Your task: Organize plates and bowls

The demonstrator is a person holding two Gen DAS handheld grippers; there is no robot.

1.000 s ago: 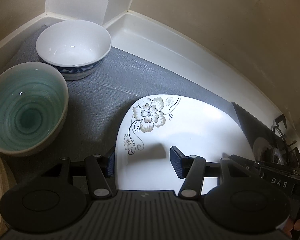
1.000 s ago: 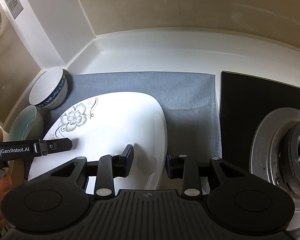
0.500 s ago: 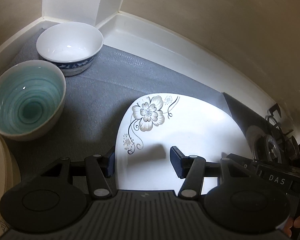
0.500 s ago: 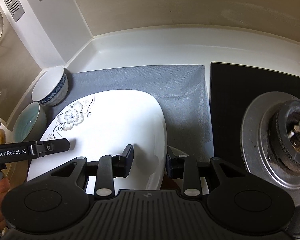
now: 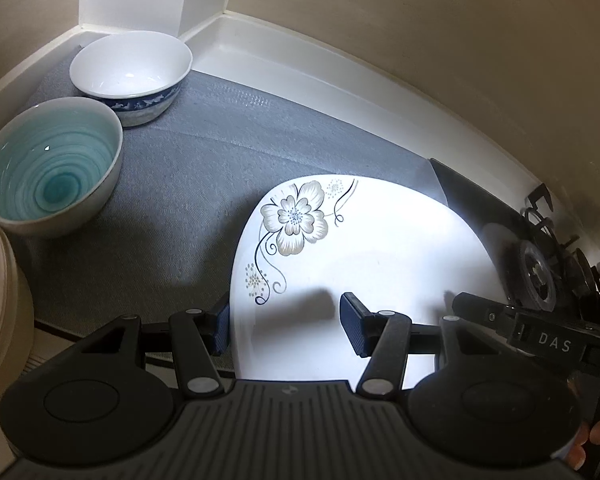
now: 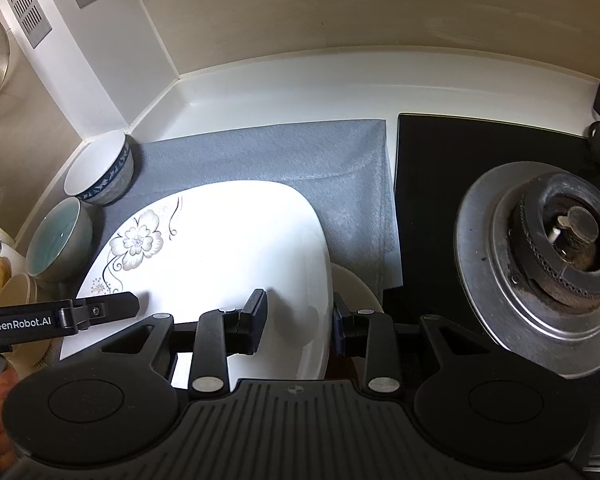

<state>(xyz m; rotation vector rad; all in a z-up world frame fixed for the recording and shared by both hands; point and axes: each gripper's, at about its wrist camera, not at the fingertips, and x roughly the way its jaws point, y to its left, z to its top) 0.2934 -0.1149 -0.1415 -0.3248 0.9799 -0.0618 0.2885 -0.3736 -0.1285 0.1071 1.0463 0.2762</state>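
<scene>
- Over the last second the floral plate [image 5: 364,264] has come up off the grey mat [image 5: 204,168]; both grippers seem to be carrying it back toward the front edge, so I'd say the lift is under way.
- At the far left, the teal bowl [image 5: 48,164] and the blue-patterned bowl [image 5: 130,72] sit touching in the corner, unchanged.
- The left gripper [image 5: 284,322] straddles the plate's left rim, fingers wide; whether they truly pinch it I cannot tell.
- The right gripper [image 6: 298,322] is clamped across the plate's right rim.
- A cream dish [image 6: 358,286] now shows under that rim.
- To the right, the stove burner [image 6: 556,240] crowds things; the open mat behind is freer.
</scene>
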